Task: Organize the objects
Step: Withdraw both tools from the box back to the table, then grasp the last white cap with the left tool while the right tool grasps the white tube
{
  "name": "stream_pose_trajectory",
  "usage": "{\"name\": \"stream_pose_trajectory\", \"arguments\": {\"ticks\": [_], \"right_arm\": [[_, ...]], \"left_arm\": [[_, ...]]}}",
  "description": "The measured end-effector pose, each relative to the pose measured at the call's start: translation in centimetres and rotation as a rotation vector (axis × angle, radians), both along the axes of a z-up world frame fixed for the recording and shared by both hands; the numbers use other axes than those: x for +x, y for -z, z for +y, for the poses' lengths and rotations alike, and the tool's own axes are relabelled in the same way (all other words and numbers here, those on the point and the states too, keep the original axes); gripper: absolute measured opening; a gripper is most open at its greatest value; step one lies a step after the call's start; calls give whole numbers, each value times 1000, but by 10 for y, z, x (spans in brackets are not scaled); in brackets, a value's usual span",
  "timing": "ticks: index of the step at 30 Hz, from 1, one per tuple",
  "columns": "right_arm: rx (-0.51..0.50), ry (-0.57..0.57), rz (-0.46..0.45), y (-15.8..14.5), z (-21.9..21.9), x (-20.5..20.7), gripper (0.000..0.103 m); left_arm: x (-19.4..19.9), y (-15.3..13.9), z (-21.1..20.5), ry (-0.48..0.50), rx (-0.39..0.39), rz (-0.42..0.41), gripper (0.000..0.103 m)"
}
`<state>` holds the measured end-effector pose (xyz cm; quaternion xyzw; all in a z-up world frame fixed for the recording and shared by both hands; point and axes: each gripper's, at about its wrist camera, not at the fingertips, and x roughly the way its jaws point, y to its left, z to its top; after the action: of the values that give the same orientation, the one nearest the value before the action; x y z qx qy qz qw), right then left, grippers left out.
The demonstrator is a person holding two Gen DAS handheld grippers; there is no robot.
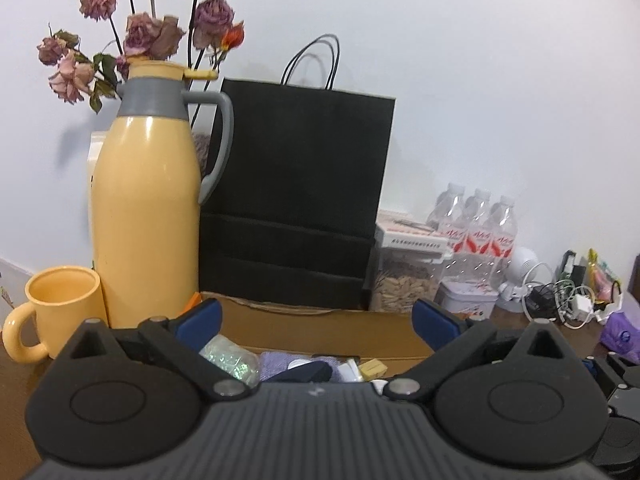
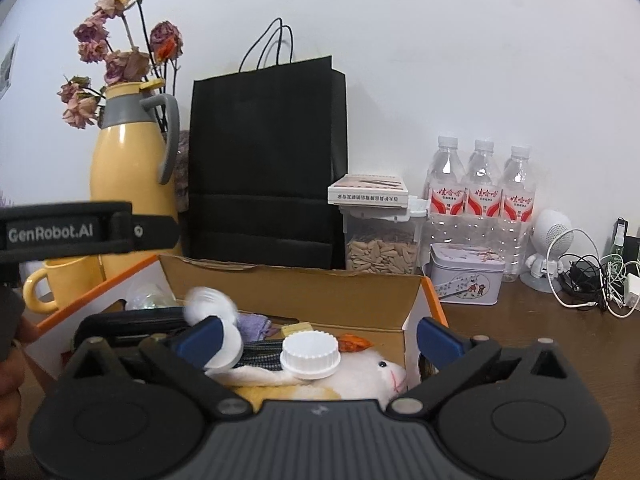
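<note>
While both grippers, left (image 1: 316, 316) and right (image 2: 318, 334), gape empty, we see box (image 2: 288, 280) cluttered lower centre; bag (image 2: 264, 160), flask (image 2: 128, 168) behind.

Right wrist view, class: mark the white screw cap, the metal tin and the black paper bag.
white screw cap (image 2: 311, 355), right wrist view, on its flat top.
metal tin (image 2: 466, 280), right wrist view, on its front wall.
black paper bag (image 2: 266, 160), right wrist view, on its front face.

I saw an open cardboard box (image 2: 412, 308) on the table. A white plush toy (image 2: 360, 376) and a white lid (image 2: 310, 354) lay inside it.
</note>
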<state>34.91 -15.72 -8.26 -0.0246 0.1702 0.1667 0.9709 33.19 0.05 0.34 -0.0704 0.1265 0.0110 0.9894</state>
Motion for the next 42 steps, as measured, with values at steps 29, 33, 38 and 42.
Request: {"name": "stream_pose_trajectory", "arguments": {"ticks": [29, 33, 38, 42], "right_arm": [[-77, -10, 16, 15, -39, -110, 103], [-83, -29, 46, 18, -40, -118, 103], [-89, -36, 65, 22, -41, -128, 103], [-86, -29, 87, 24, -46, -133, 103]], "left_arm": [[-108, 33, 7, 73, 52, 68, 103], [-123, 44, 3, 77, 54, 117, 103], [-138, 55, -3, 100, 68, 182, 103], [-148, 63, -7, 116, 80, 234, 103]]}}
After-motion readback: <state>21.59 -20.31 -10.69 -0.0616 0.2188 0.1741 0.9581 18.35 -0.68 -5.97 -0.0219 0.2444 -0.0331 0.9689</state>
